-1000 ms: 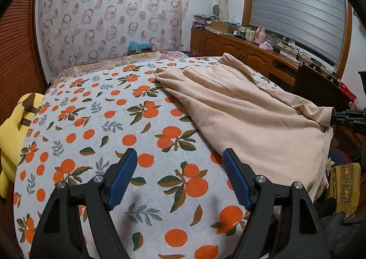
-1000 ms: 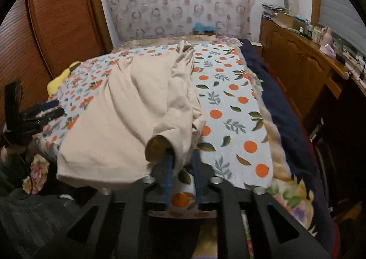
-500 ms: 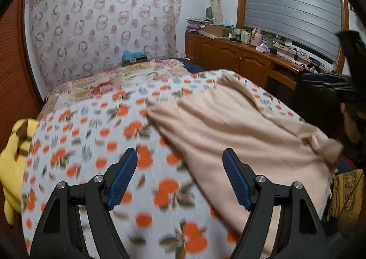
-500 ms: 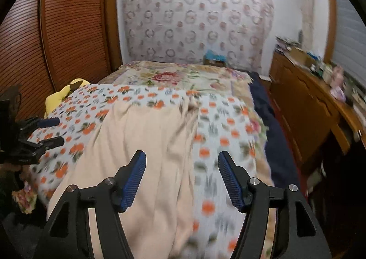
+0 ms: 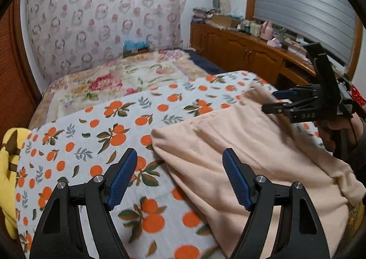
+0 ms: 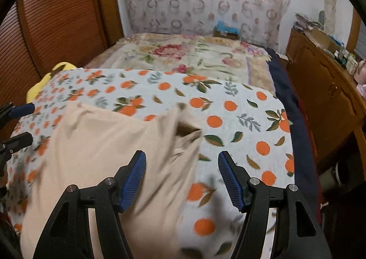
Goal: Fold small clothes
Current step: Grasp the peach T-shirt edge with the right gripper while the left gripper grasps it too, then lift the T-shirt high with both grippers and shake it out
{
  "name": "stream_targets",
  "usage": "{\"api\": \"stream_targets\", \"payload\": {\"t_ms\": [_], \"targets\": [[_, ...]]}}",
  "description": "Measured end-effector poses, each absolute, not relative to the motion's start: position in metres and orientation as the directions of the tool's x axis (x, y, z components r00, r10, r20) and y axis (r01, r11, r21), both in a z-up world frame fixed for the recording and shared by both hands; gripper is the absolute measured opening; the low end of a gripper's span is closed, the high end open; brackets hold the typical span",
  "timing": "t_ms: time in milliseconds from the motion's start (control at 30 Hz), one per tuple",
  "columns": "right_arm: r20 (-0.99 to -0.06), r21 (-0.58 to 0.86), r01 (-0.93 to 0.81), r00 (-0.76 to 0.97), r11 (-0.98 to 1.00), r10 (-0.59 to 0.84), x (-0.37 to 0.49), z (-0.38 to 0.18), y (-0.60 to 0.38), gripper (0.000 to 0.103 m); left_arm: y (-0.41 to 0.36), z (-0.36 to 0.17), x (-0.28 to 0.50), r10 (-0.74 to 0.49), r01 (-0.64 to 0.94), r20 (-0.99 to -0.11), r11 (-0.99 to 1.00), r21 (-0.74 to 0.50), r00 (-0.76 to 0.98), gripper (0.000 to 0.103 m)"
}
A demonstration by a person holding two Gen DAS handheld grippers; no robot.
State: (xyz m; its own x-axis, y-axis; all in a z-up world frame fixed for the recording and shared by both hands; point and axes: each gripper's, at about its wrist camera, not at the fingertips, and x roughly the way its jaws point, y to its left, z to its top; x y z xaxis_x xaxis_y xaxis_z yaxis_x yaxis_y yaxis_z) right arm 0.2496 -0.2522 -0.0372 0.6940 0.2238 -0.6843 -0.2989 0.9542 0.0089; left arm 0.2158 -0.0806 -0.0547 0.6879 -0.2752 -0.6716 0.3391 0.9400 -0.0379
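Both tongs, left [image 5: 179, 179] and right [image 6: 181, 177], released above somewhat blurred peach garment [image 6: 109, 156].

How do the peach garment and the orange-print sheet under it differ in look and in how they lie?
The peach garment is plain, with no pattern; the orange-print sheet is white with oranges and leaves. The garment is creased, with an edge turned up near its far corner; the sheet is spread smooth. The garment covers only part of the bed; the sheet reaches past it on both sides. Both are soft fabric and neither is held by a hand-held gripper.
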Motion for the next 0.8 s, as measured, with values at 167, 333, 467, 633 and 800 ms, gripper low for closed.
{"api": "stream_targets", "payload": {"t_ms": [167,333,467,633,800], "targets": [[-0.702,0.063,-0.304,0.663,0.95,0.259,0.274,-0.052,-0.261,0.067,-0.074,-0.073,0.243,-0.276,0.314,-0.705,0.946,-0.08,0.653,0.068],[-0.678,0.068,-0.341,0.674,0.938,0.294,0.28,-0.055,-0.257,0.066,-0.071,-0.084,0.26,-0.3,0.31,-0.725,0.942,-0.125,0.62,0.062],[-0.66,0.077,-0.382,0.673,0.921,0.334,0.273,-0.059,-0.26,0.032,-0.074,-0.094,0.265,-0.336,0.333,-0.735,0.93,-0.157,0.589,0.058],[-0.65,0.041,-0.391,0.688,0.919,0.322,0.261,-0.06,-0.261,0.01,-0.089,-0.093,0.259,-0.364,0.394,-0.738,0.908,-0.144,0.568,0.012],[-0.559,0.052,-0.386,0.753,0.921,0.347,0.225,-0.038,-0.266,0.009,-0.094,-0.062,0.23,-0.415,0.431,-0.682,0.888,-0.159,0.603,0.007]]}}
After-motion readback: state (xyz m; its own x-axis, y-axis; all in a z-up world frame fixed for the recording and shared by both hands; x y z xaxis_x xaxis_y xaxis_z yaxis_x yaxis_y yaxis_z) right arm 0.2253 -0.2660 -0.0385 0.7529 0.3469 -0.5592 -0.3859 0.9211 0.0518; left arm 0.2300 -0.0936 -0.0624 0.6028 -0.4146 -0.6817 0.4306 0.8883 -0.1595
